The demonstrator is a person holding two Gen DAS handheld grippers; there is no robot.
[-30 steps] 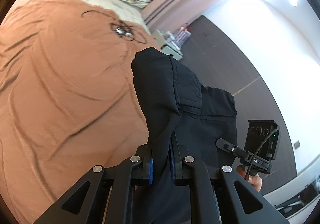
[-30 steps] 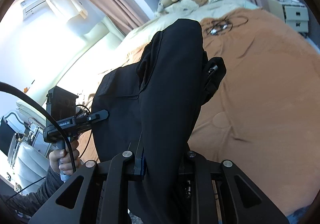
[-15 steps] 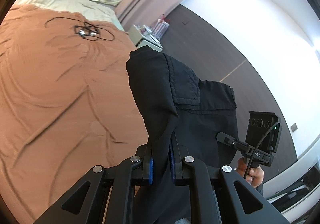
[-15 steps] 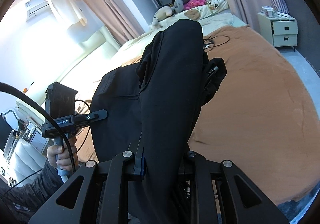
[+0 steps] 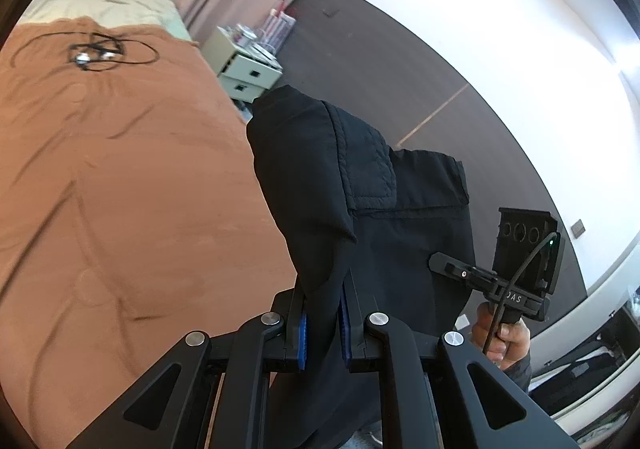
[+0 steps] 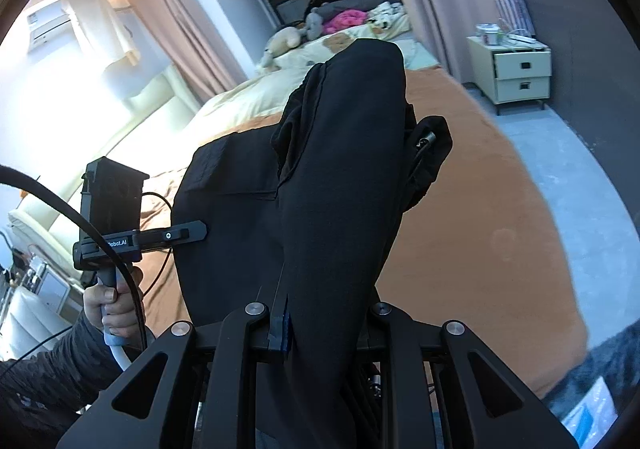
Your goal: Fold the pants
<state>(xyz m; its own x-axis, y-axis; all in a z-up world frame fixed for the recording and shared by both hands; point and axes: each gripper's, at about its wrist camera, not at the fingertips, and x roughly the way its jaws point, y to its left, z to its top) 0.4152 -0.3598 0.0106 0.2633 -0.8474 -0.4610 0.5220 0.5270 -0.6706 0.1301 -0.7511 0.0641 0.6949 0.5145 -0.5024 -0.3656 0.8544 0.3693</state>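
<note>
Black pants point(image 5: 340, 189) hang in the air between both grippers, above the near edge of a bed with a brown cover point(image 5: 120, 189). My left gripper point(image 5: 323, 323) is shut on a bunched fold of the pants at the waistband end. My right gripper point(image 6: 324, 323) is shut on another part of the pants point(image 6: 340, 169), whose cloth drapes over the fingers and hides the right one. Each gripper shows in the other's view, the right one point(image 5: 500, 281) and the left one point(image 6: 132, 237), held by a hand.
A tangle of black cable point(image 5: 92, 53) lies on the brown cover point(image 6: 480, 229). Pillows and soft toys point(image 6: 320, 29) lie at the bed's head. A pale bedside drawer unit point(image 6: 516, 73) stands by the dark wall. Grey floor point(image 6: 560, 149) runs alongside the bed.
Both grippers have lifted and tilted up with the pants, so the bed sits lower and farther off in both views. The grips on the pants are unchanged.
</note>
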